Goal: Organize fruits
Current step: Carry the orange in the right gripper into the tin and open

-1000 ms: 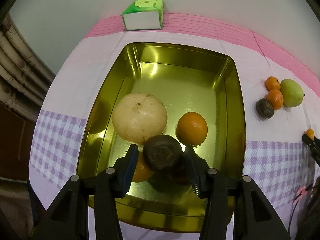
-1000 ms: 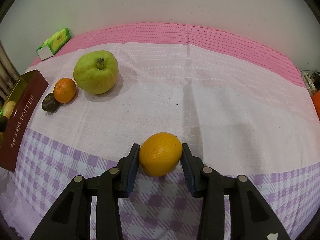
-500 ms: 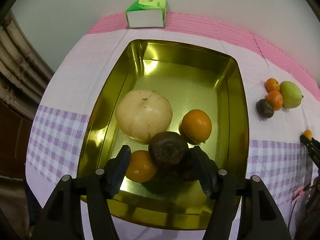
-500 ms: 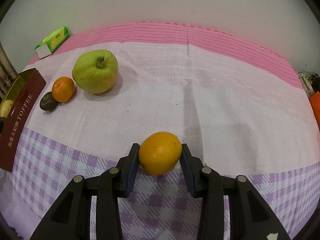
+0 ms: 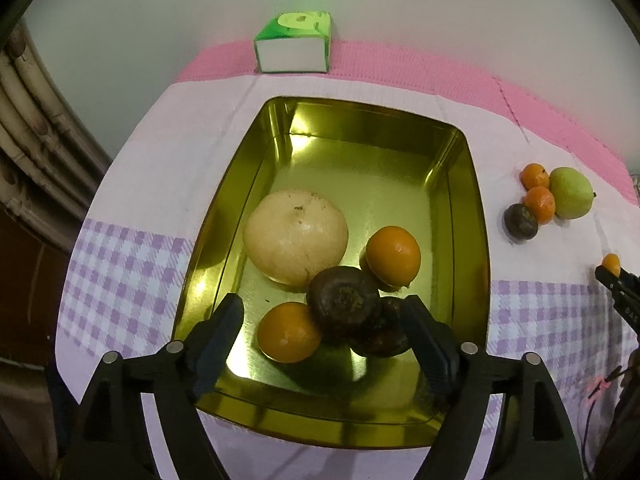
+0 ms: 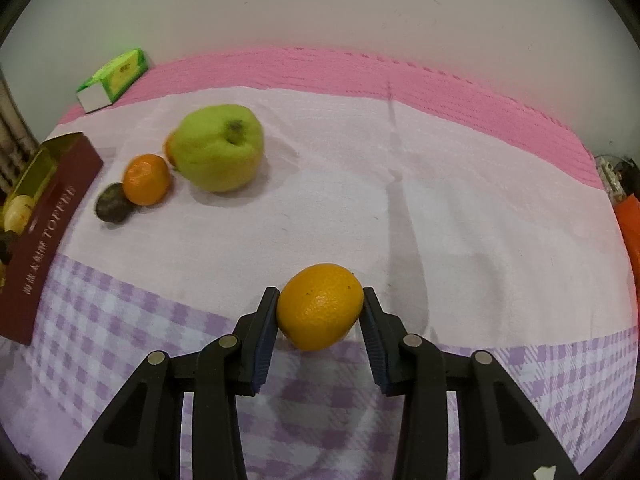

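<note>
Since a second ago my left tongs (image 5: 322, 322) have let go of the dark round fruit (image 5: 343, 303): then the pads pinched it, now the jaws are opening and stand clear of it on both sides. It rests low in the gold tin (image 5: 478, 280), leaning on a second dark fruit (image 5: 380, 338) and touching the near orange (image 5: 289, 333). Behind them lie a big pale round fruit (image 5: 295, 236) and another orange (image 5: 393, 255). So the drop-off on this side looks done.

My right tongs (image 6: 320, 314) are closed snugly on a yellow-orange citrus (image 6: 319, 306), pads pressing both flanks. Over the same second the view below has slid a little, so I judge the fruit is just lifted off the checked cloth (image 6: 100, 320), though I cannot see daylight under it for certain.

Left on the cloth, clustered beside the tin's maroon wall (image 6: 48, 232), are a green pear-like fruit (image 6: 220, 148), a small orange (image 6: 146, 179), a dark fruit (image 6: 114, 203), and another small orange peeking from behind the green one. A green box (image 6: 114, 76) sits at the far edge.

Next, I think, my left hand should back up and out so the tin is free, then my right carries the citrus across and sets it in the open far half, easing open low so it does not roll into the others.
</note>
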The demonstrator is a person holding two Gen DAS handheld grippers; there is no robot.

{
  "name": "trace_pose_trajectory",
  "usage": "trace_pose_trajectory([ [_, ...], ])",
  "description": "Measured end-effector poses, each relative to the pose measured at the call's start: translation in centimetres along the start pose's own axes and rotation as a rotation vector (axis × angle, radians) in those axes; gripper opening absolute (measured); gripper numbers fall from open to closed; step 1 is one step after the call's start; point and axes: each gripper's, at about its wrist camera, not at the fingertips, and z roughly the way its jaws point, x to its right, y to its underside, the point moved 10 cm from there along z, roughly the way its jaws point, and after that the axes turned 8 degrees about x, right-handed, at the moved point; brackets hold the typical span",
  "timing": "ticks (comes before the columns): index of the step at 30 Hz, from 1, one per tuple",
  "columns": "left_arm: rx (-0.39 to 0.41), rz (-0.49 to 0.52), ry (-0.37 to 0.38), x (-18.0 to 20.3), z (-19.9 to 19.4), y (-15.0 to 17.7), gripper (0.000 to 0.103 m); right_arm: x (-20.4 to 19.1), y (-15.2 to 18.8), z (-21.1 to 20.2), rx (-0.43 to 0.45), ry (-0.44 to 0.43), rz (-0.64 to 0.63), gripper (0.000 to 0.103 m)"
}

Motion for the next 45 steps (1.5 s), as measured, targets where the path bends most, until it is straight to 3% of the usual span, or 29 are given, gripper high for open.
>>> trace_pose_trajectory([
  [7, 0.052, -0.016, -0.002, -1.2, -1.9, -0.8, 0.087, -5.4, -2.3, -1.5, 0.033, -0.099, -0.051, 0.037],
  [12, 0.085, -0.05, -0.033, -3.2, -3.1, -1.1, 0.088, -11.8, -4.0, -2.6, 0.054, -0.206, -0.13, 0.037],
  [21, 0.079, -0.13, -0.098, -7.7, -3.9, 0.1, 0.091, -21.2, -4.8, -3.5, 0.053, -0.345, -0.264, 0.037],
  [29, 0.067, -0.2, -0.112, -9.9, -3.8, 0.8, 0.092, -27.3, -4.3, -4.1, 0.051, -0.411, -0.357, 0.037],
  [45, 0.038, -0.215, -0.14, -10.7, -3.1, 1.2, 0.092, -30.4, -3.6, -1.7, 0.002, -0.392, -0.43, 0.037],
])
